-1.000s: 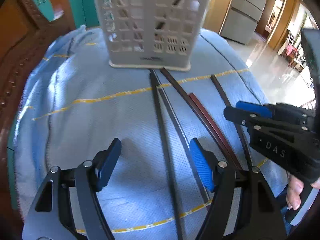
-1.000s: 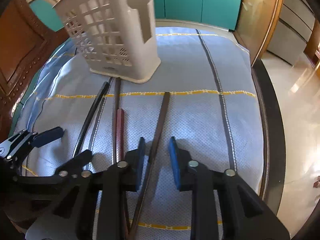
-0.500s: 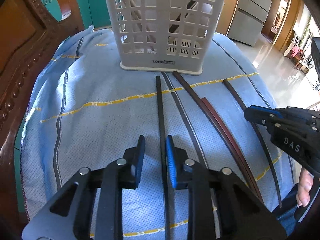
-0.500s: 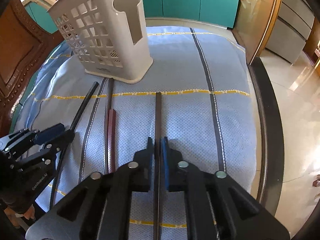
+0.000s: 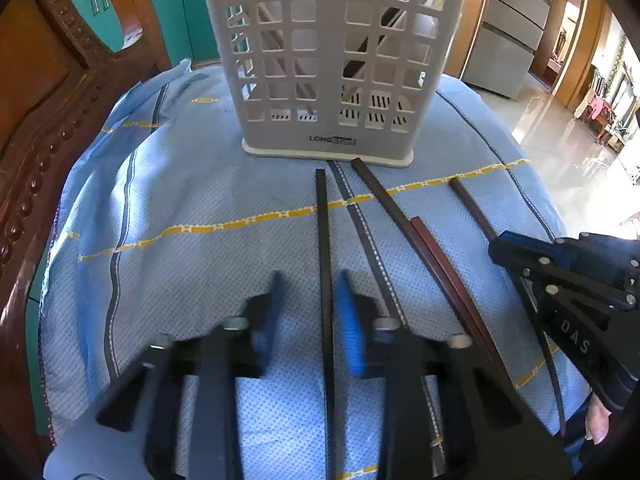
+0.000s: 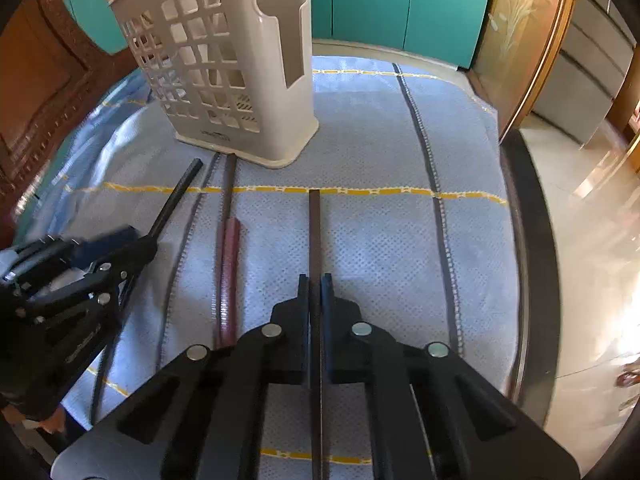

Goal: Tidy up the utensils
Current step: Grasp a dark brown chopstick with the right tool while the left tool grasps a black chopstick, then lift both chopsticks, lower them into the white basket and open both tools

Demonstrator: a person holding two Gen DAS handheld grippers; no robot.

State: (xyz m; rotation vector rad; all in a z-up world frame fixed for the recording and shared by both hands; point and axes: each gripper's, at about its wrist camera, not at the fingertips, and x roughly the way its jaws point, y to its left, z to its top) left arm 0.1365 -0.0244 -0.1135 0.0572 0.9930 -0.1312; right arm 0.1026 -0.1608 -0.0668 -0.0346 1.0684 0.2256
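A white slotted utensil basket (image 5: 332,60) (image 6: 224,60) stands upright at the back of the blue cloth, with utensils showing through its holes. Several chopsticks lie in front of it. A black chopstick (image 5: 322,220) (image 6: 176,196) runs between the blurred fingers of my left gripper (image 5: 310,280) (image 6: 132,236). Its jaws are closing; the right pad is near the stick and a gap shows on the left side. My right gripper (image 6: 315,278) (image 5: 520,248) is shut on a dark brown chopstick (image 6: 315,232) (image 5: 468,204). Between the two grippers lie a dark chopstick (image 5: 384,200) and a reddish one (image 5: 440,252) (image 6: 232,264).
The blue cloth (image 5: 180,280) with yellow lines covers a round table (image 6: 532,280) whose dark rim shows at the right. A carved wooden chair back (image 5: 48,120) rises at the left. Teal cabinets (image 6: 400,0) stand behind. Shiny floor lies beyond the right edge.
The left jaws went from wide apart to narrow, with the black chopstick now between them. The right jaws closed fully onto the dark brown chopstick.
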